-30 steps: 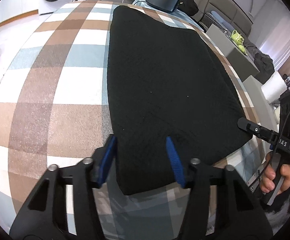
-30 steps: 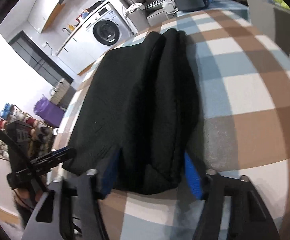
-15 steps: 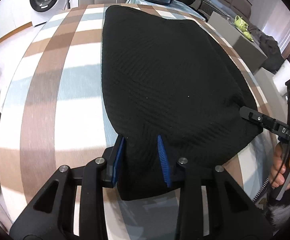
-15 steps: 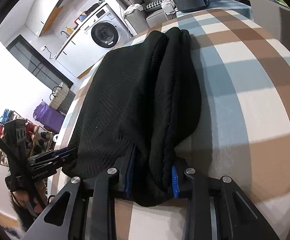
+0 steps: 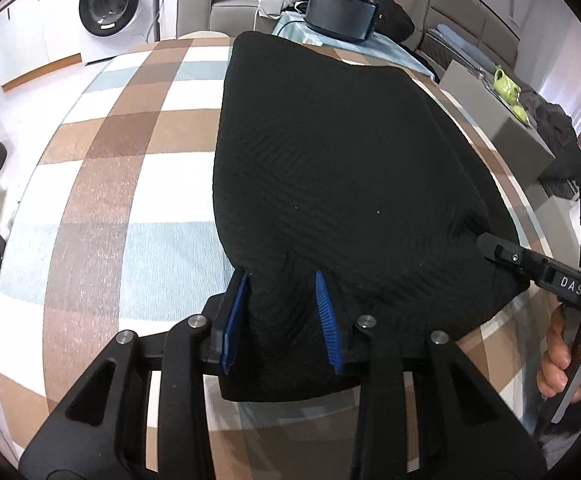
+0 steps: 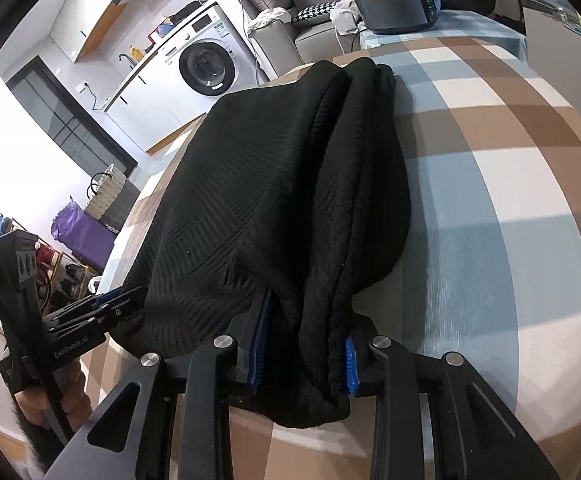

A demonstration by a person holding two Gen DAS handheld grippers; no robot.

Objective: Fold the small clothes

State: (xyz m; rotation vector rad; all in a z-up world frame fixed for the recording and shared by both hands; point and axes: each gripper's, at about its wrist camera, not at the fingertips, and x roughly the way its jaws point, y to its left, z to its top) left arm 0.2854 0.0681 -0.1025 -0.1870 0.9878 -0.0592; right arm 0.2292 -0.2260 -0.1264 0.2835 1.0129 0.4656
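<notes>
Lay folded garment [image 5: 342,184] on checked tablecloth [image 5: 102,200], near corners between left gripper [image 5: 282,316] and right gripper [image 6: 306,340] pads. Stood cooker [image 5: 340,16] behind, washing machine [image 5: 110,4] far left.

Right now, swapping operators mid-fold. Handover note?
Left tool: shut on the near left corner of the black knit garment.
Right tool: shut on the near right corner, where several layers are bunched between the pads.
Garment: lies lengthwise on the checked tablecloth, already folded into a narrower stack; layered edges show along its right side in the right wrist view.
Done: lengthwise folding, both near corners gripped.
Left: probably carry the near edge over to the far edge, release, smooth. Keep both tools level so the layers do not slip.
</notes>
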